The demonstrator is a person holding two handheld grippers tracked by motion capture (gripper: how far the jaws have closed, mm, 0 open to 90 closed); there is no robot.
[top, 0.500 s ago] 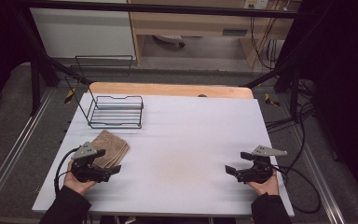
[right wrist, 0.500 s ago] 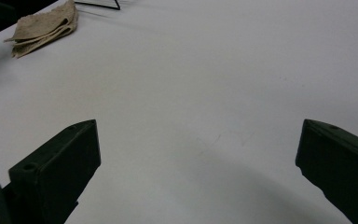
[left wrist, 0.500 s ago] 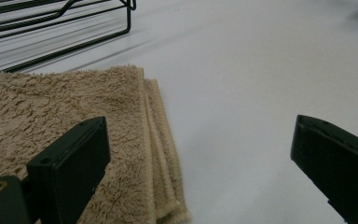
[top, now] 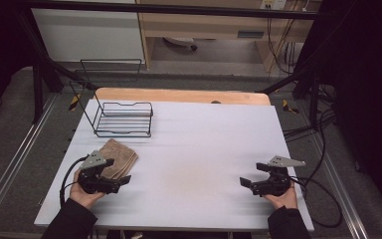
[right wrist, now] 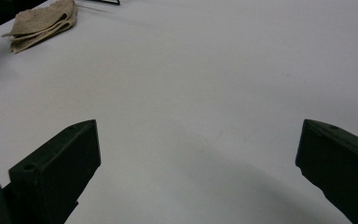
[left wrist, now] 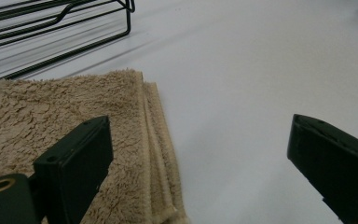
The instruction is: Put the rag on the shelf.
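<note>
A folded tan towel (top: 121, 155) lies on the white table, just in front of a black wire rack (top: 123, 118). My left gripper (top: 119, 171) is low at the towel's near right corner and stands open. In the left gripper view, one jaw is over the towel (left wrist: 51, 112) and the other over bare table, with the towel's folded edge between them and the left gripper (left wrist: 198, 123) pressing on nothing. My right gripper (top: 252, 175) rests near the table's front right, open and holding nothing. In the right gripper view, the right gripper (right wrist: 199, 126) faces bare table with the towel (right wrist: 42, 23) far off.
The wire rack (left wrist: 51, 28) stands at the table's back left. A wooden board (top: 179, 95) runs along the white table's (top: 204, 149) far edge. Cables trail from both grippers, and metal rails flank the table.
</note>
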